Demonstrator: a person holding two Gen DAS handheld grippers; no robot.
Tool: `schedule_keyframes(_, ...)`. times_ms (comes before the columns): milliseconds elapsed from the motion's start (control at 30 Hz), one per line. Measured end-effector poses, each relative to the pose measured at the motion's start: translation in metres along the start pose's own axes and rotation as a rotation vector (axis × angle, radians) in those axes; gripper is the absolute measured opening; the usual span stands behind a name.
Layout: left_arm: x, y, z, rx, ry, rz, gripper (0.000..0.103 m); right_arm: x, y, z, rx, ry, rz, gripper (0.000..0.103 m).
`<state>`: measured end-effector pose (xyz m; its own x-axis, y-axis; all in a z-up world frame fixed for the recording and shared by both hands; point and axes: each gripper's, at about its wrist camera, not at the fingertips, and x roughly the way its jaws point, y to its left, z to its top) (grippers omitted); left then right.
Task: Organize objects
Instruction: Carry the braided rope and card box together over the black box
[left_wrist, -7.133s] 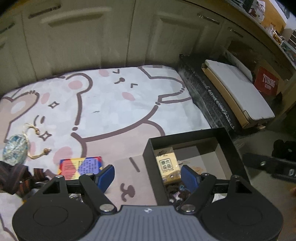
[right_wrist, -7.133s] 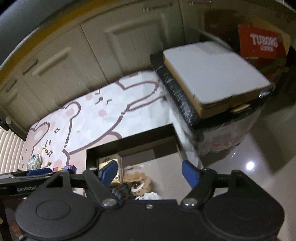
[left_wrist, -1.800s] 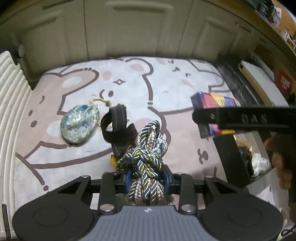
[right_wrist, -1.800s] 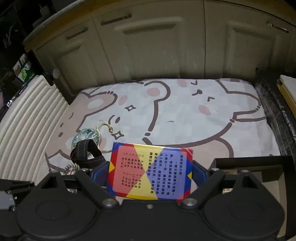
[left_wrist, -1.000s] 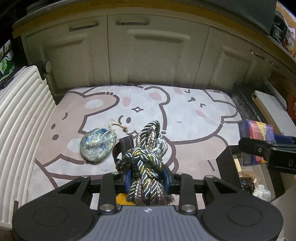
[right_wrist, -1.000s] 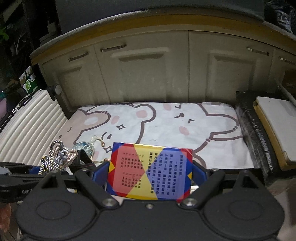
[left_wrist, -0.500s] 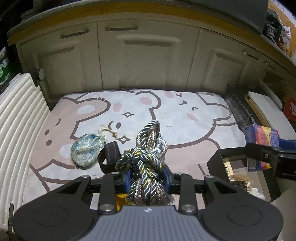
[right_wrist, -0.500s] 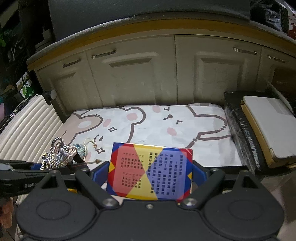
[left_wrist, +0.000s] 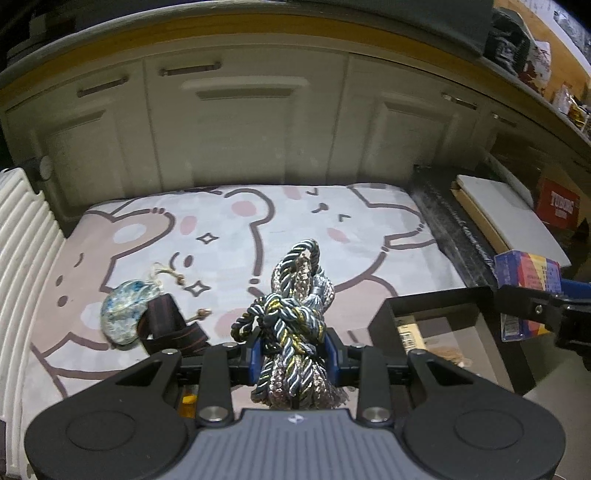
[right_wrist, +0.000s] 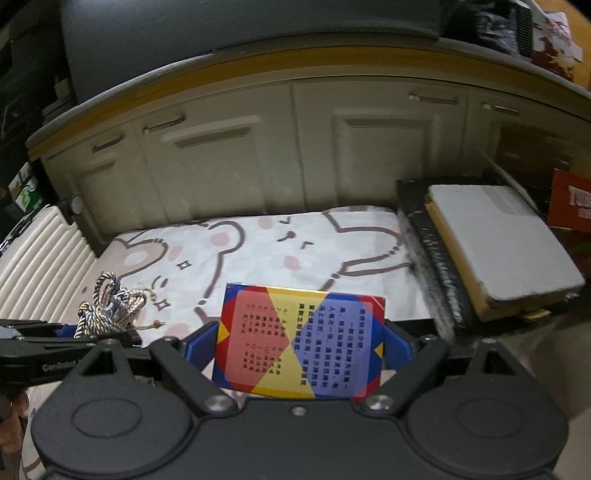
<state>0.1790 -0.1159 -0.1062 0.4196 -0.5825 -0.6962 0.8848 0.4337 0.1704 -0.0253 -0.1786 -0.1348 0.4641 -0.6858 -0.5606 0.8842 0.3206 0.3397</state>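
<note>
Left gripper (left_wrist: 293, 345): jaws clenched on a knotted bundle of braided cord (left_wrist: 293, 317), blue, silver and gold strands, loop end sticking up and forward above the mat. Right gripper (right_wrist: 301, 341): jaws set wide, clamped on a flat colourful box (right_wrist: 299, 341) (red, yellow, blue panels with printed text), gripped by its two short sides, printed face toward the camera.

In the left wrist view, the box and right gripper show at the far right, over the near right corner of an open black box (left_wrist: 436, 299) that sits on the mat's right edge; small items lie inside it, hard to tell apart. On the cartoon bear mat (left_wrist: 236, 236), left part: a blue-white patterned pouch (left_wrist: 122, 314) with a tan cord, touching a dark striped strap (left_wrist: 170, 325) just right of it. Cream cabinets (left_wrist: 243, 122) stand behind the mat. A black wrapped block with a white slab (right_wrist: 495, 236) on top lies right of the mat.
</note>
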Motion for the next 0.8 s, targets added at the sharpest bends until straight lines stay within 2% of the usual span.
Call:
schedule_keyframes(300,0.003,-0.024,0.001,0.027,-0.018,-0.046,0.034,-0.012,-0.035,-0.006,0.017,-0.007,-0.083,0.091)
schedule_keyframes(400,0.005,-0.03,0.001,0.041,-0.016,-0.058,0.034,-0.001,-0.039,-0.011,-0.034,0.034,-0.145,0.091)
schedule_keyframes(533,0.007,-0.035,0.001,0.051,-0.02,-0.082,0.034,0.016,-0.044,-0.018,-0.072,0.108,-0.162,0.091)
schedule_keyframes(600,0.007,-0.036,0.001,0.053,-0.025,-0.099,0.034,0.025,-0.043,-0.023,-0.117,0.137,-0.202,0.091)
schedule_keyframes(700,0.009,-0.038,0.002,0.063,-0.026,-0.114,0.034,0.041,-0.036,-0.031,-0.261,0.158,-0.329,0.091)
schedule_keyframes(800,0.012,-0.036,0.002,0.06,-0.023,-0.123,0.034,0.052,-0.035,-0.035,-0.356,0.205,-0.391,0.091)
